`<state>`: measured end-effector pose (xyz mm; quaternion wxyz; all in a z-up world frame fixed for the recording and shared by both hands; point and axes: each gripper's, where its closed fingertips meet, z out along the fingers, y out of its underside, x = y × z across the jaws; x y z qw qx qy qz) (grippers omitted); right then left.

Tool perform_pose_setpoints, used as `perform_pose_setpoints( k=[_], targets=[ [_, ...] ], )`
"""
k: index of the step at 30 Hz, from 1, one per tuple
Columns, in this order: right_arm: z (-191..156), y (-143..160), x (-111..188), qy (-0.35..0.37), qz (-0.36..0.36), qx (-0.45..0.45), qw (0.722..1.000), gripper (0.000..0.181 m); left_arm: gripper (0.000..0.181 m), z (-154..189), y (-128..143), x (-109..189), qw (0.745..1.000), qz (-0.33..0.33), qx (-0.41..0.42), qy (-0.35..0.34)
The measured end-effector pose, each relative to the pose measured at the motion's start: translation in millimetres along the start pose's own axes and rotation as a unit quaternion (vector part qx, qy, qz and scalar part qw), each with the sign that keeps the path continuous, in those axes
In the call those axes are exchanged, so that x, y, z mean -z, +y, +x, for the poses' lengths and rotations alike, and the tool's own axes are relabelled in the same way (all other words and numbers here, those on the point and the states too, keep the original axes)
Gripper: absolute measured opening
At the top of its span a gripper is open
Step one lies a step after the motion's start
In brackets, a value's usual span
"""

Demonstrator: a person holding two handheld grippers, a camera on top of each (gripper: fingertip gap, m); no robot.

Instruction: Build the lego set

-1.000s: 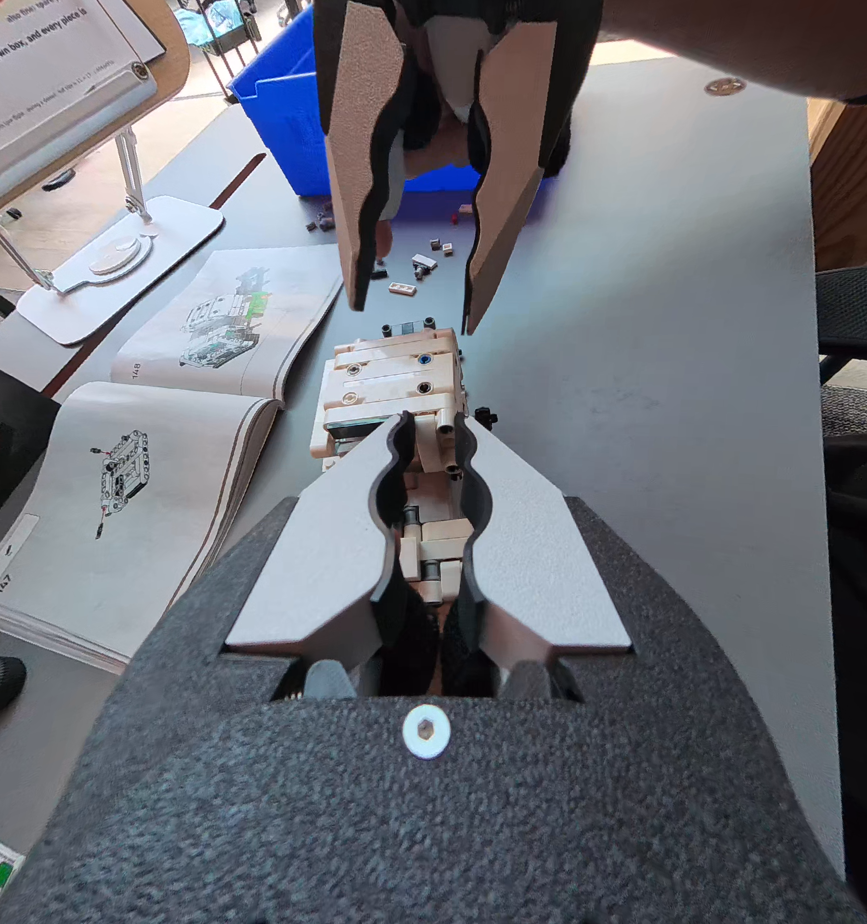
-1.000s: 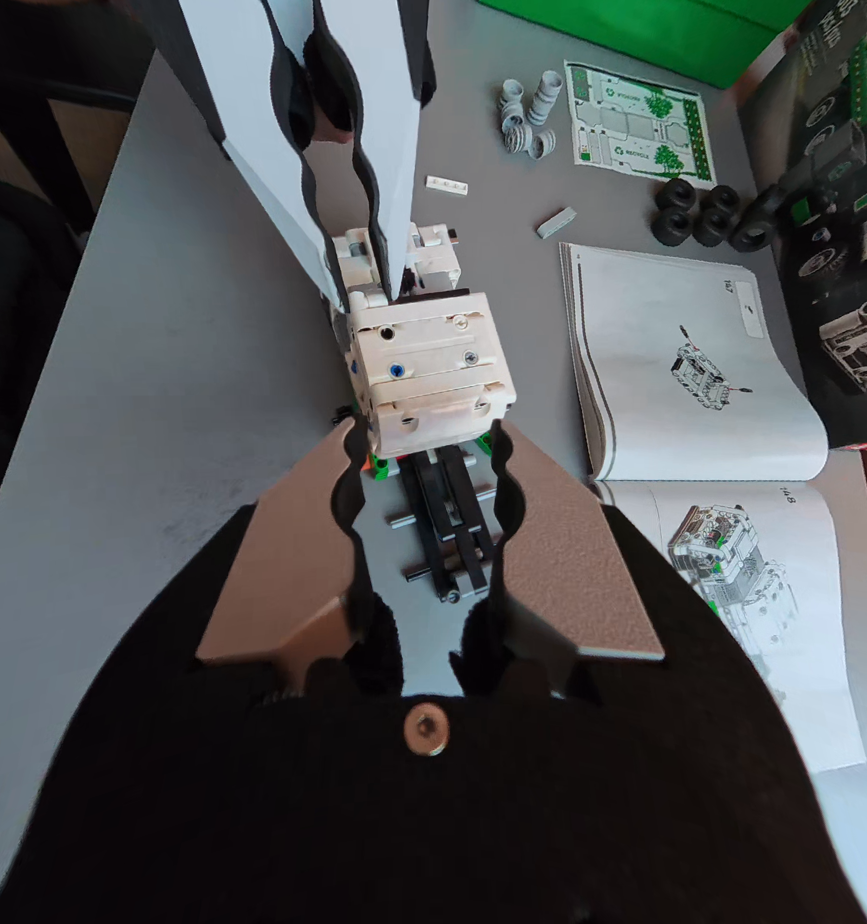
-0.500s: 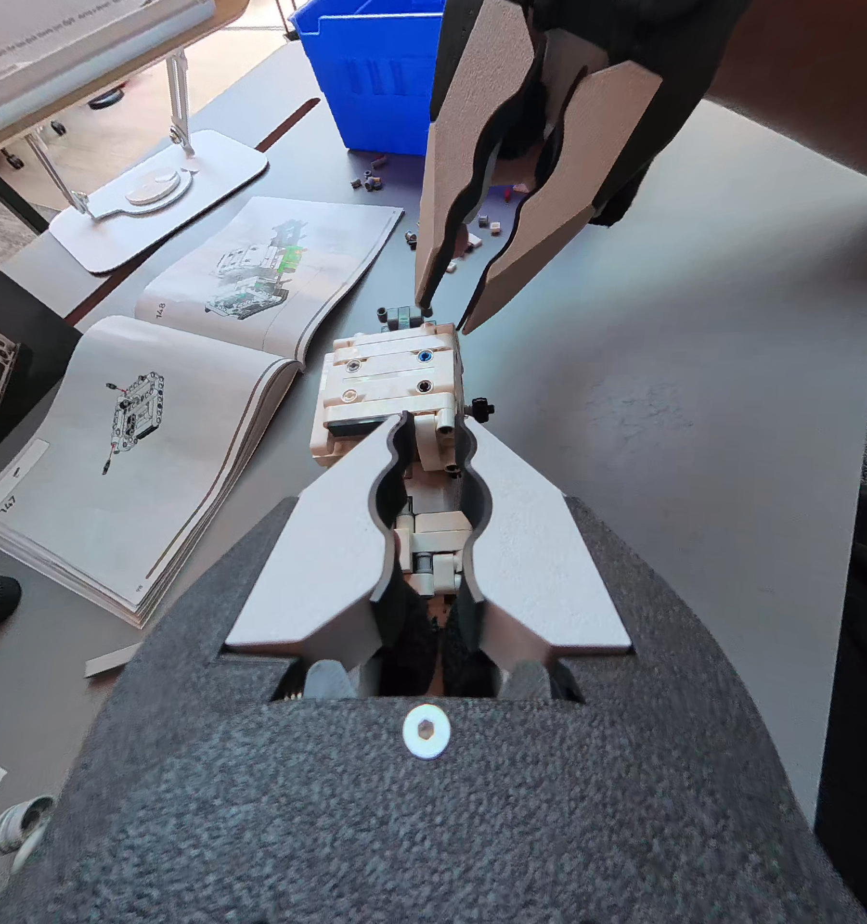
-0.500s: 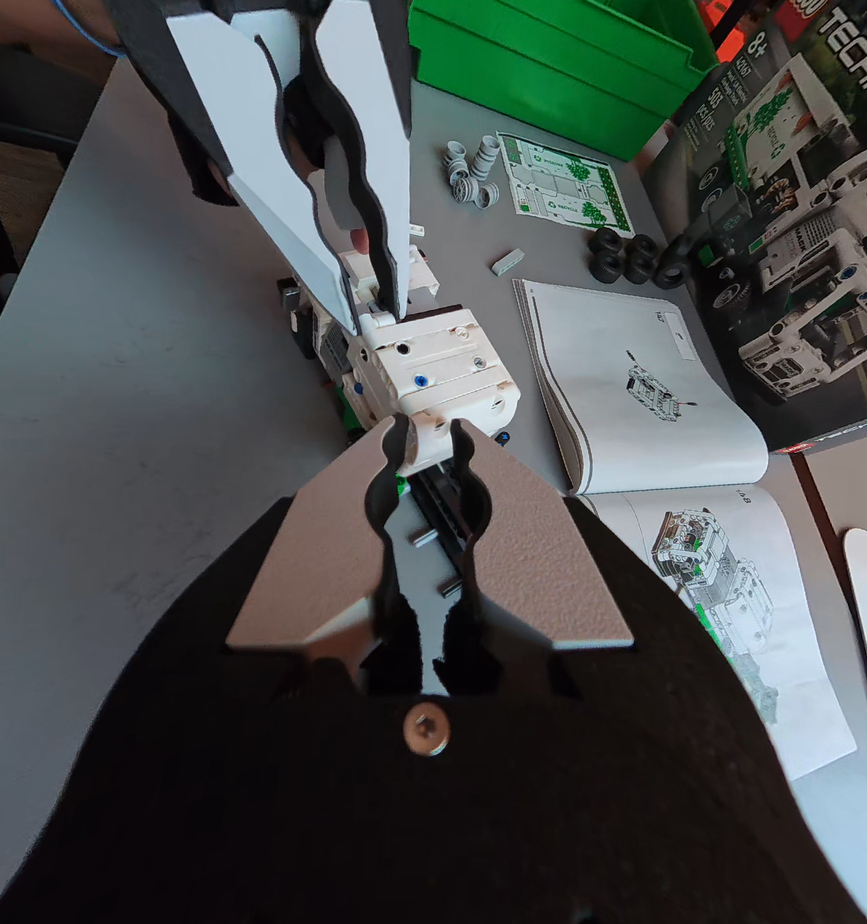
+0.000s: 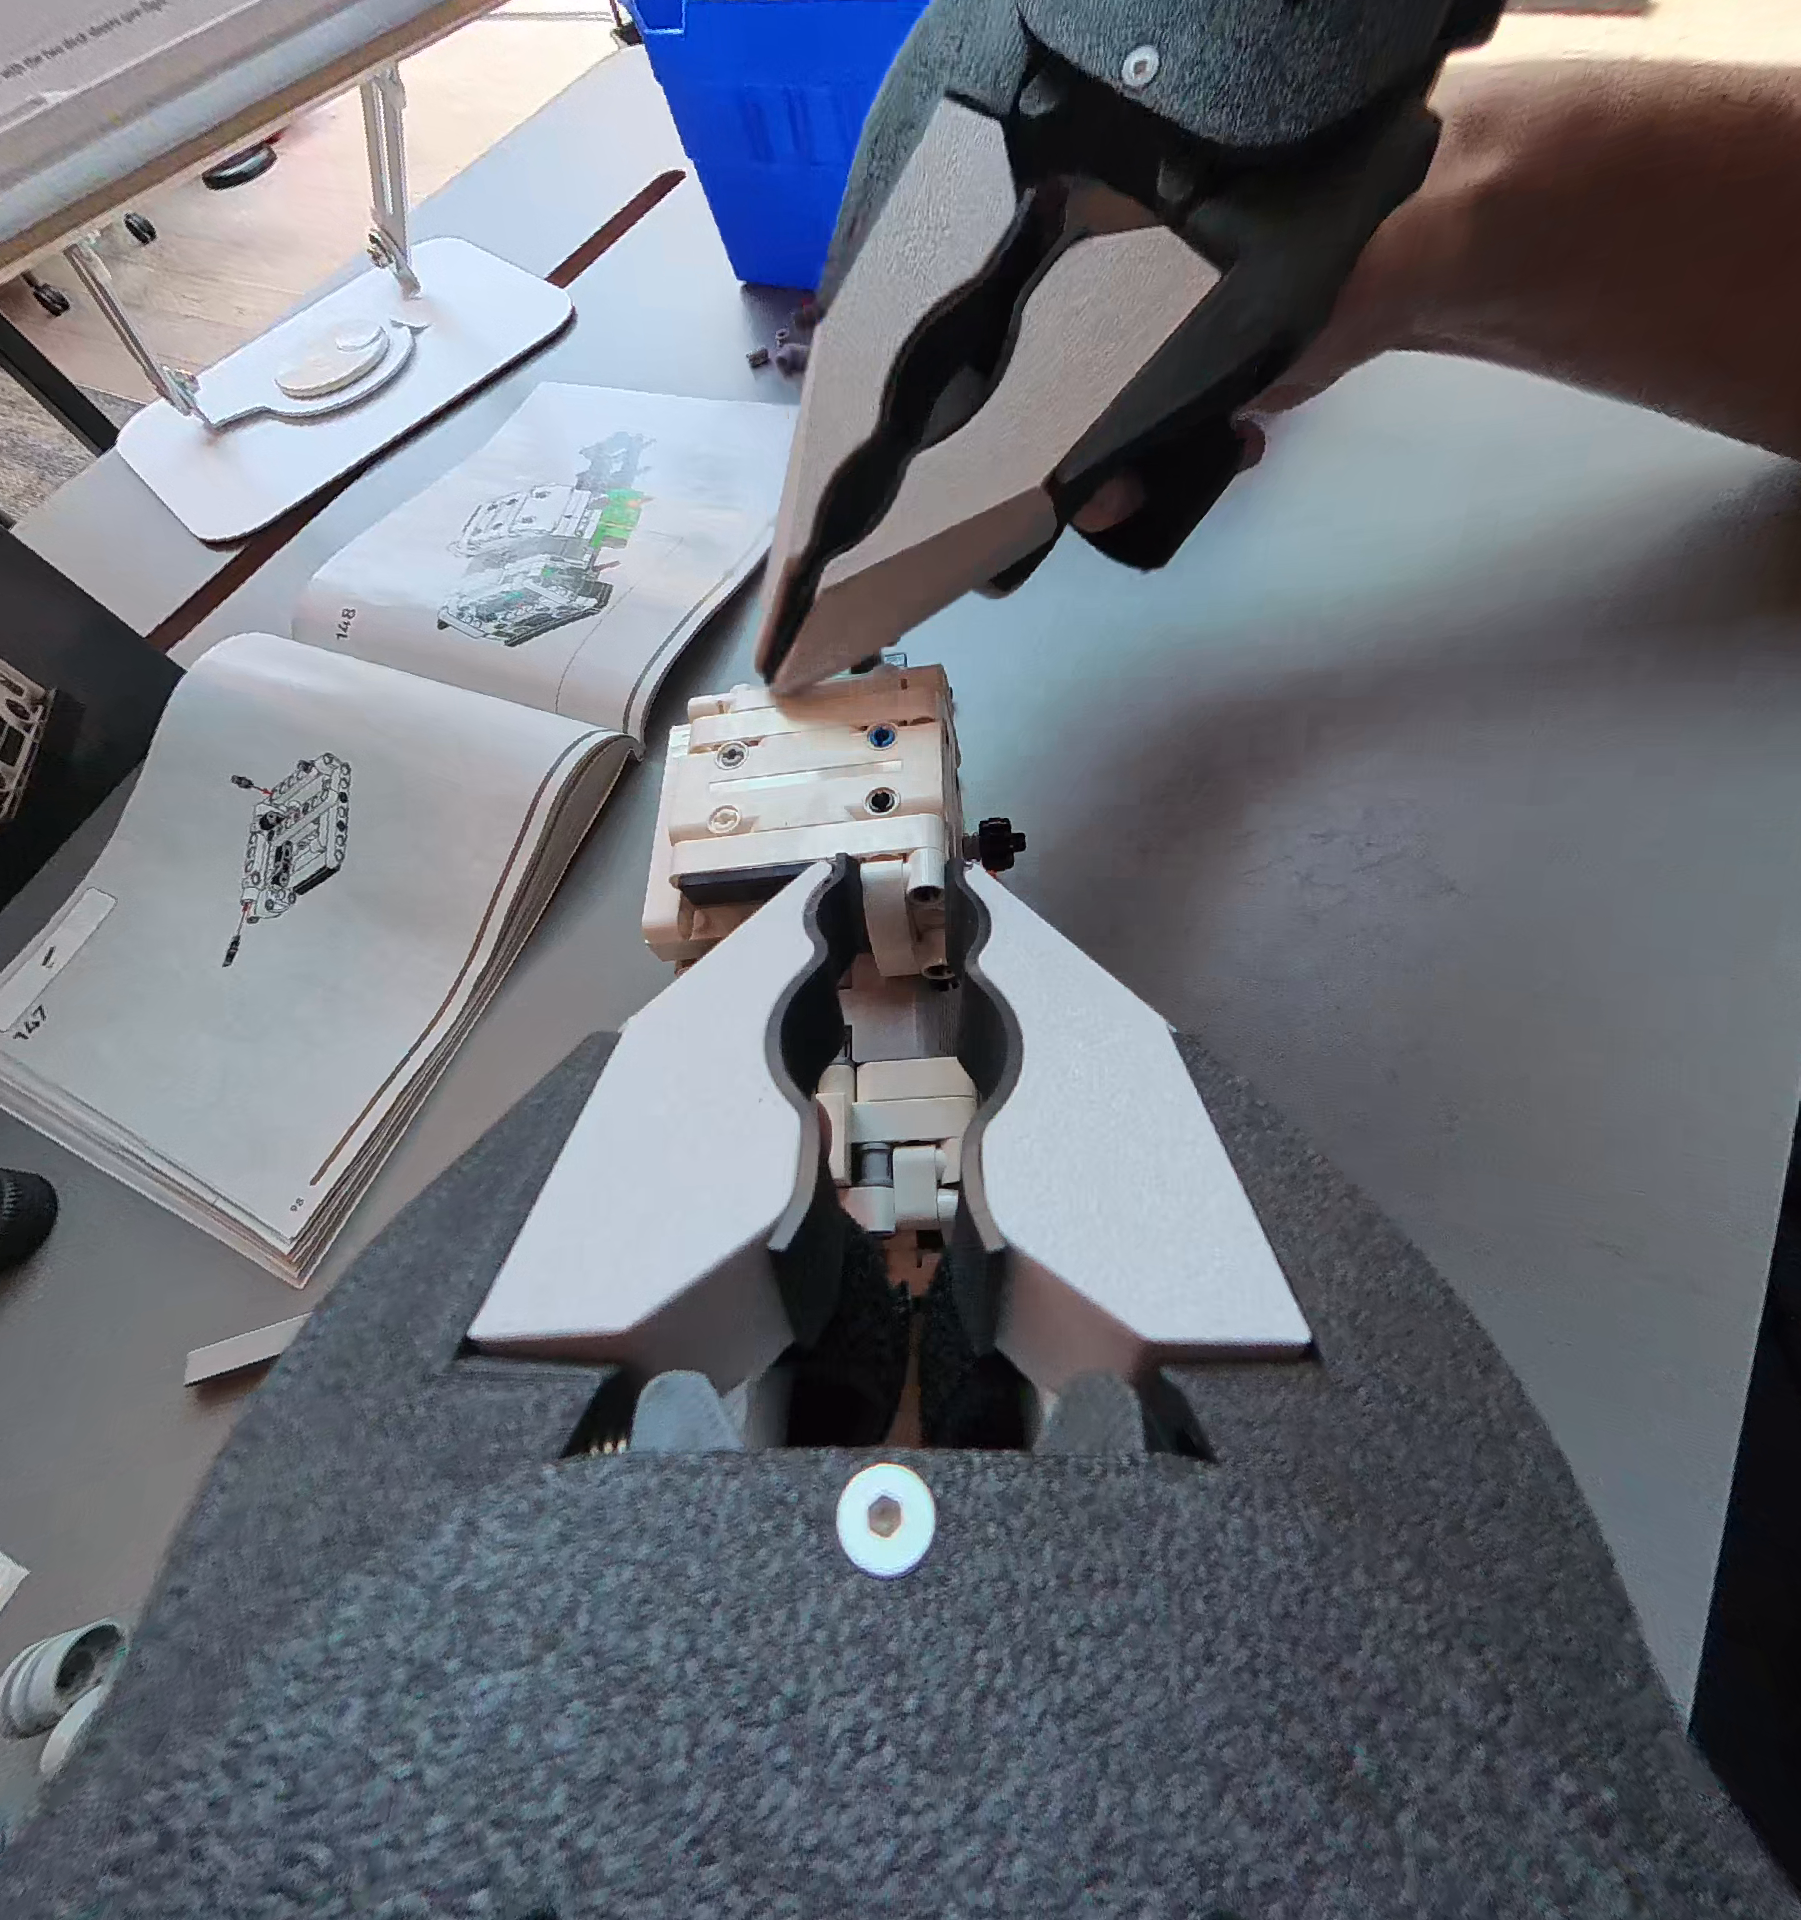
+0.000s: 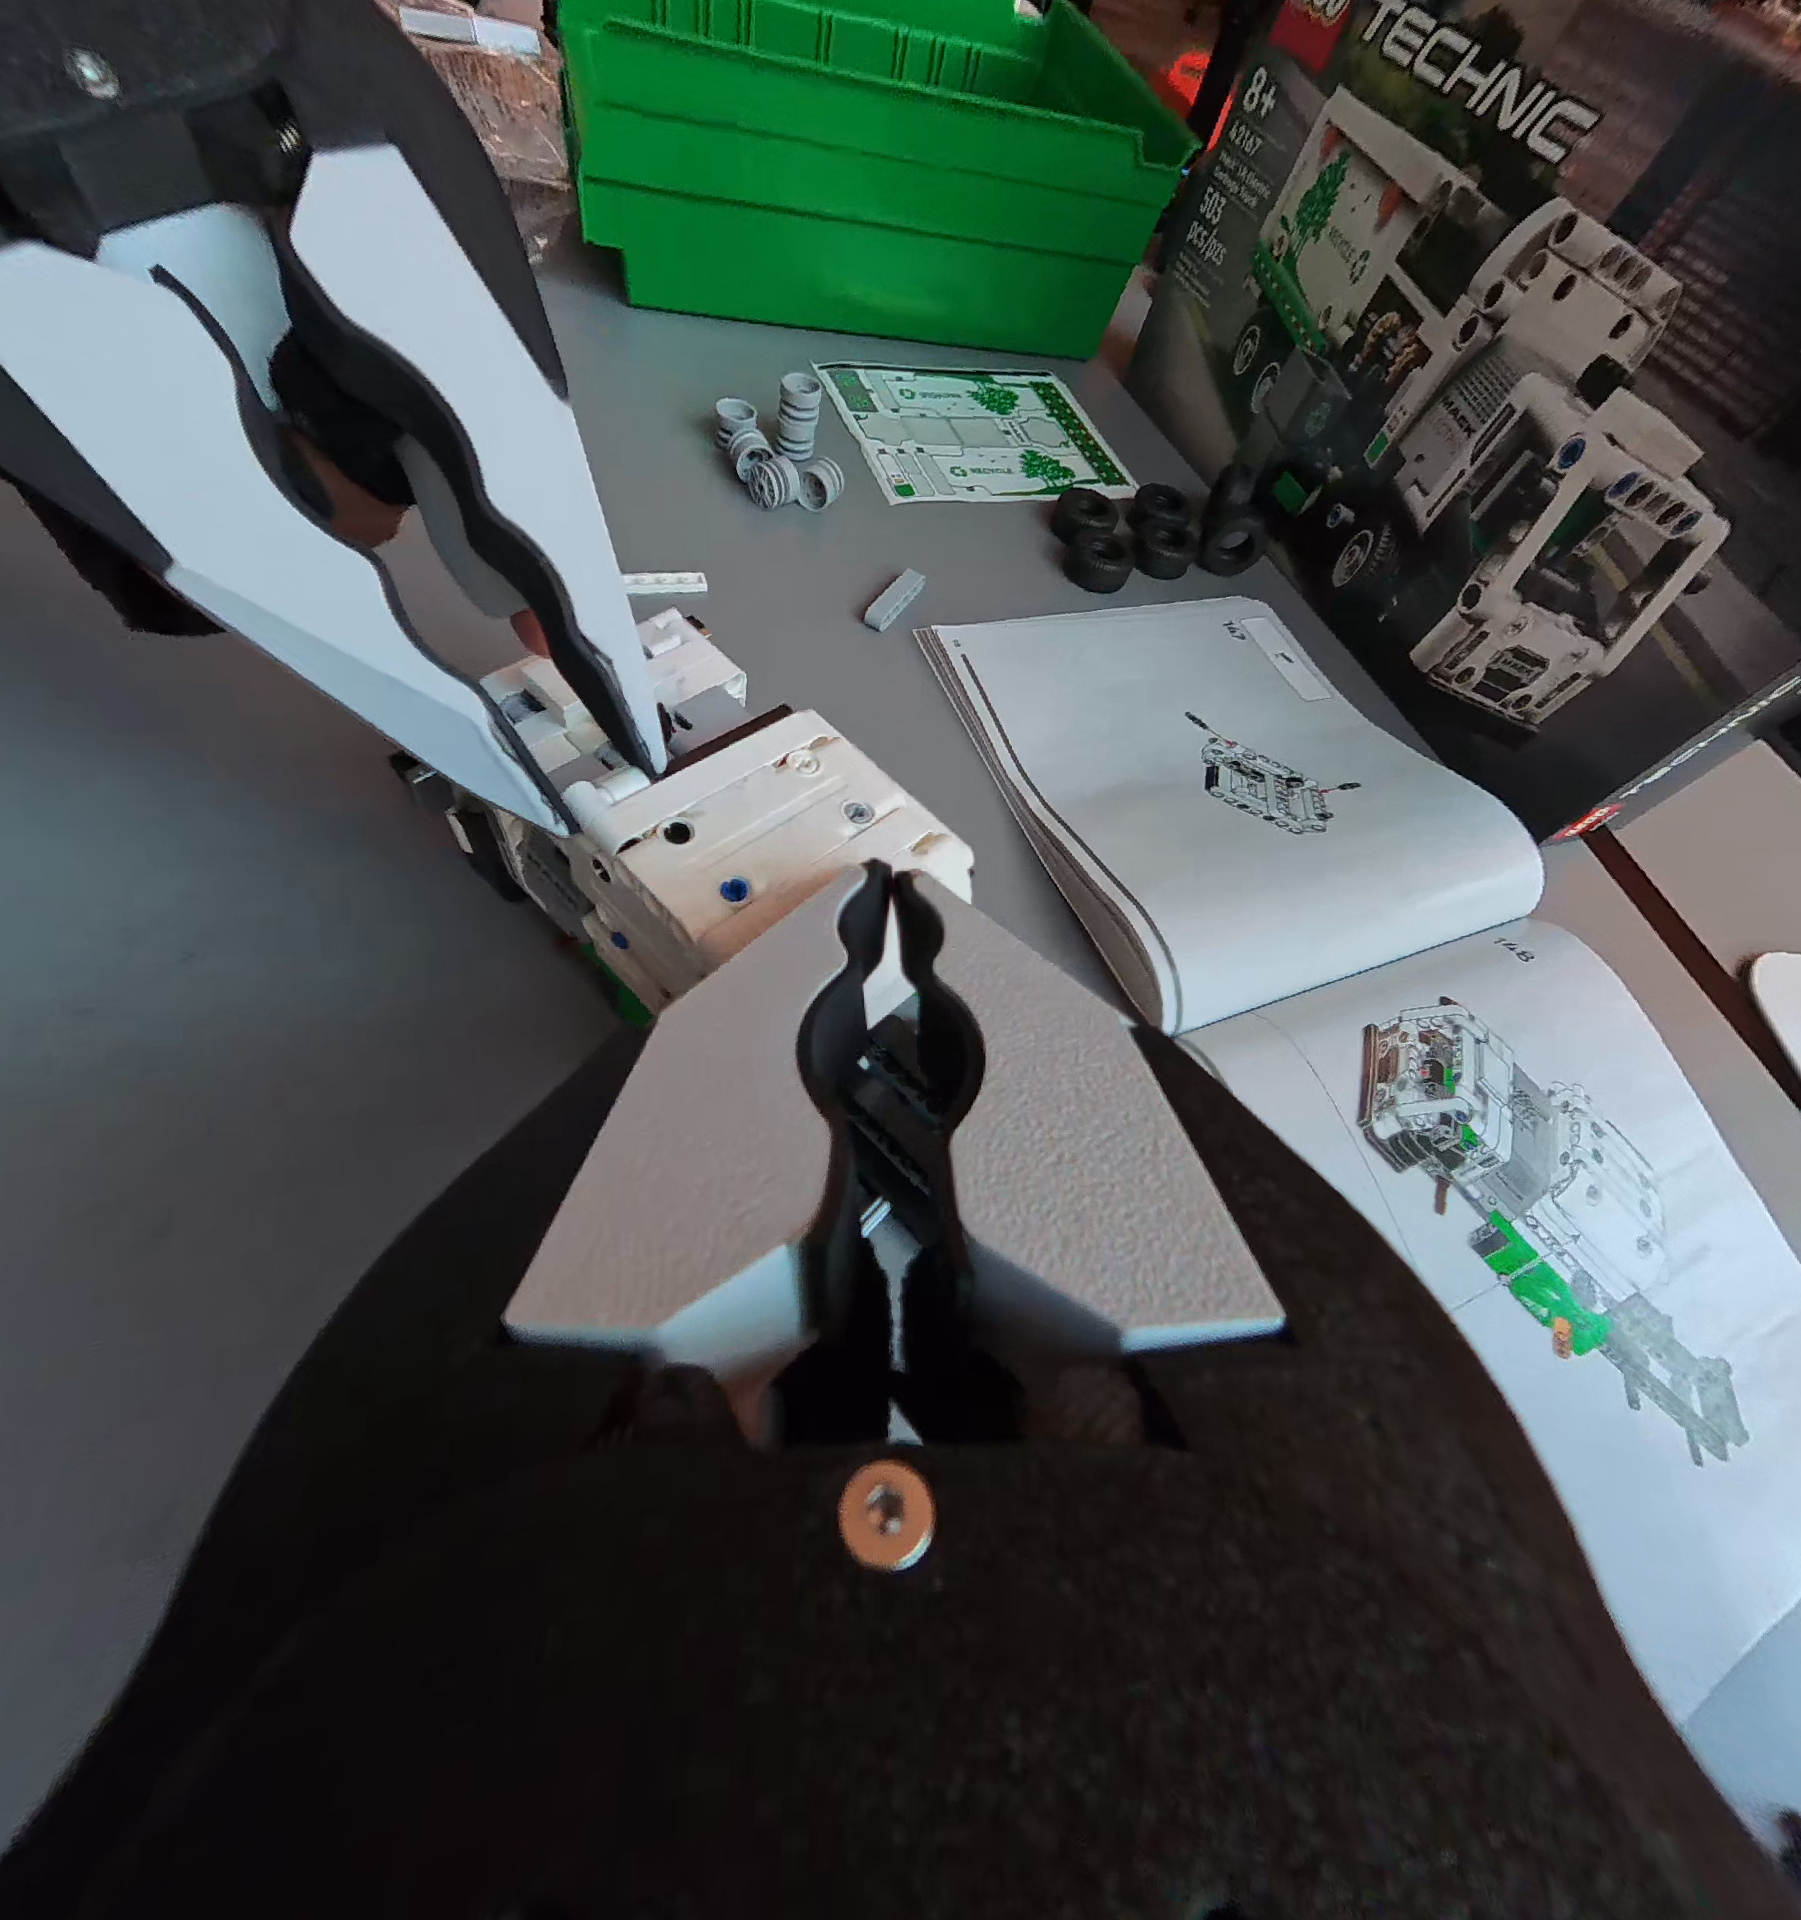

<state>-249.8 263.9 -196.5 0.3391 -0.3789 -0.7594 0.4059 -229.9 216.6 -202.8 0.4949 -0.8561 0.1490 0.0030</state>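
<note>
our left gripper (image 5: 891, 914) is clamped on the narrow white rear section of the lego model (image 5: 808, 790), which we judge is to pin the build steady on the grey table (image 5: 1395, 831). our right gripper (image 6: 891, 883) has its tips pressed together with nothing visible between them, and they bear down on the far top edge of the model's white cab block, likely to seat a part or push the assembly square; whether they are seating a small piece there we cannot tell. beside the model lies the open instruction booklet (image 6: 1239, 790), kept close, we think, so the step drawing can be checked. further out sit black tyres (image 6: 1135, 535), grey wheel hubs (image 6: 782, 447), a sticker sheet (image 6: 969, 436), a green bin (image 6: 854, 166) and the set's box (image 6: 1498, 364); these bear printed writing, which we leave unread.
</note>
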Motion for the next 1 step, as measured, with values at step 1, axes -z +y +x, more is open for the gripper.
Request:
perform_pose_setpoints(
  k=[1],
  targets=[
    [0.5, -0.1, -2.0, 0.005, 0.006, -0.001, 1.0, 0.0, 0.014, -0.4, -0.1, -0.2, 1.0, 0.0, 0.002, -0.001]
  ],
)
